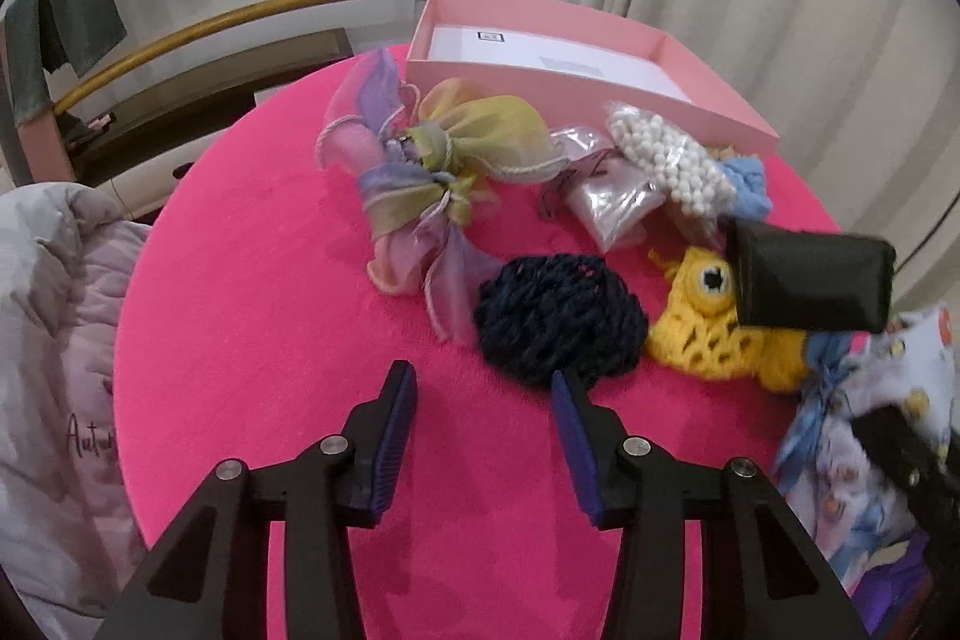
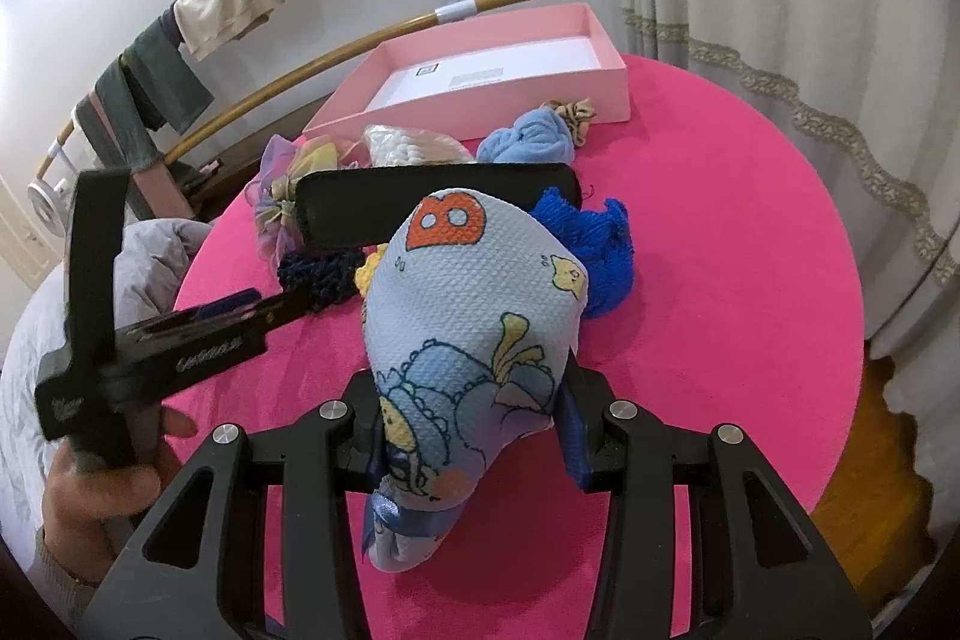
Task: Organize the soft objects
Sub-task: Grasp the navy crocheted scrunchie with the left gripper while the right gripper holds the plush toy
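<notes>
Clearly soft and light, the printed cloth pouch [image 2: 474, 340] sits pinched between the right gripper [image 2: 471, 436] pads above the pink table [image 2: 720, 250]; its ribbon-tied neck looks, I think, the firmest hold. Left gripper [image 1: 486, 400] hangs wide, holding nothing, just beside the navy yarn ball [image 1: 558, 322].

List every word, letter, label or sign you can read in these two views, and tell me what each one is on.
"B": large orange letter on the light blue printed pouch clamped in the right gripper.
"Autu...": cursive script, cut off, on the grey quilt.
Sticker with a small square code and a grey strip inside the pink box: too small to read.
White lettering on the left gripper body: too blurred to read.
</notes>
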Demonstrator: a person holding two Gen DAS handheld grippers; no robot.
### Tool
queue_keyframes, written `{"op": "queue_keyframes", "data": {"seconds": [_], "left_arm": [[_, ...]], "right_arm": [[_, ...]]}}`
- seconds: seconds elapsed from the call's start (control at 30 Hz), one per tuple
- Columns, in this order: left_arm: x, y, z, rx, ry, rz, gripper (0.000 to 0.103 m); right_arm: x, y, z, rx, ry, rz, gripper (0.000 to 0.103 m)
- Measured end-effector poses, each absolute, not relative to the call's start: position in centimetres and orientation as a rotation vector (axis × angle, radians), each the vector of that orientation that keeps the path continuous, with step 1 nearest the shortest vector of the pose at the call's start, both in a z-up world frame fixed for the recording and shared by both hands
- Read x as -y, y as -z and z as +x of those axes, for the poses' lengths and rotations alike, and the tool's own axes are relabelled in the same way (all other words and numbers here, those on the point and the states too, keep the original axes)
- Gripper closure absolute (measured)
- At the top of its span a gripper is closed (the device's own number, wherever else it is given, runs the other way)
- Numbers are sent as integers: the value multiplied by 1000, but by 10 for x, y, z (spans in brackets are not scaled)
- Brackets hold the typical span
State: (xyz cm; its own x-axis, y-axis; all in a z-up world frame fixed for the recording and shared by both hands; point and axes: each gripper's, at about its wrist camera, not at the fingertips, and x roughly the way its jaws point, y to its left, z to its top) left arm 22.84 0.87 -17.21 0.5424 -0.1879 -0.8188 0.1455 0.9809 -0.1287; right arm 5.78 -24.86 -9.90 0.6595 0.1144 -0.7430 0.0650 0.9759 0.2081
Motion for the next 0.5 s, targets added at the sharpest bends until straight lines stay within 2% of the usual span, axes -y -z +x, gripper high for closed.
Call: {"op": "queue_keyframes", "data": {"seconds": [0.03,0.1,0.13,0.2,0.23,0.27,0.3,0.33,0.37,0.4,0.43,0.5], "left_arm": [[-8,171,227,-973,191,-39,50],[-2,167,225,-958,159,-24,7],[1,165,226,-938,154,-28,3],[10,163,232,-913,167,-35,3],[14,164,233,-912,177,-37,5],[17,167,236,-915,176,-37,15],[19,171,239,-930,177,-40,41],[20,179,244,-971,178,-45,47],[19,176,240,-937,176,-39,51],[19,176,240,-944,182,-36,59],[17,176,238,-949,199,-40,62],[6,174,231,-954,220,-57,79]], "right_arm": [[248,99,58,-853,-28,225,63],[248,100,59,-854,-29,227,63],[248,100,59,-853,-27,226,63],[248,99,58,-852,-25,225,63],[247,99,58,-852,-23,225,63],[247,99,58,-852,-21,224,63],[247,100,58,-853,-20,223,63],[247,100,58,-854,-19,224,63],[247,100,58,-855,-19,224,63],[247,100,58,-856,-19,222,63],[246,100,58,-856,-20,220,63],[246,100,59,-857,-21,221,63]]}}
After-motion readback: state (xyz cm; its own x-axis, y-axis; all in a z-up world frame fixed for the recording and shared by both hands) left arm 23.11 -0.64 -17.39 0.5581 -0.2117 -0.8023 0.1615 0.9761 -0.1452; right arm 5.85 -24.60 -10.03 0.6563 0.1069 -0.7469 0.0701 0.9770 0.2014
